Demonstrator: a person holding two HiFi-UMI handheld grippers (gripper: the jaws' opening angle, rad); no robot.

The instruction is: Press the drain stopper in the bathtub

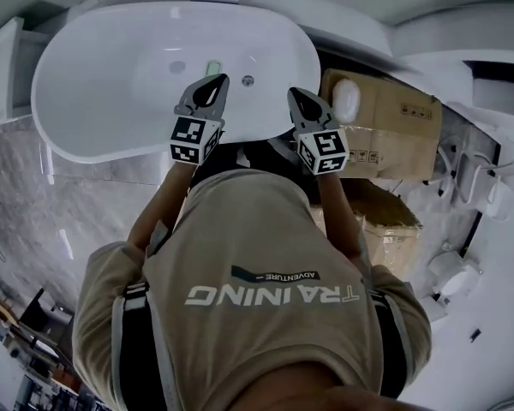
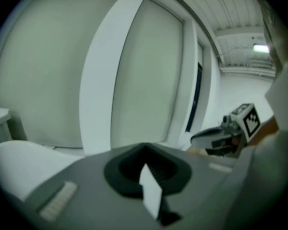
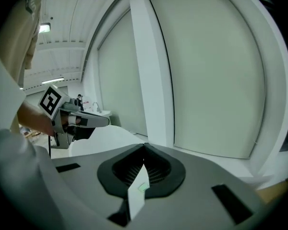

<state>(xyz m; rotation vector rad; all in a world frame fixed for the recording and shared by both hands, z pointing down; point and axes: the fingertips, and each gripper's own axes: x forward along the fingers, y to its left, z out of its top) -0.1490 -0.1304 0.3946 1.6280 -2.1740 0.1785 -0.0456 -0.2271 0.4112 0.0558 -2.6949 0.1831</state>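
Both closed and empty, but the drain stopper [image 1: 177,67] sits just upper-left of the left gripper [image 1: 214,81], farther from the right gripper [image 1: 296,95].

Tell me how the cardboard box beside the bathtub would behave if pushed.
The cardboard box looks flat-sided and broad, so it would probably slide, not roll or tip. Its walls would likely dent under a hard poke. The white object on top might shift or fall off.
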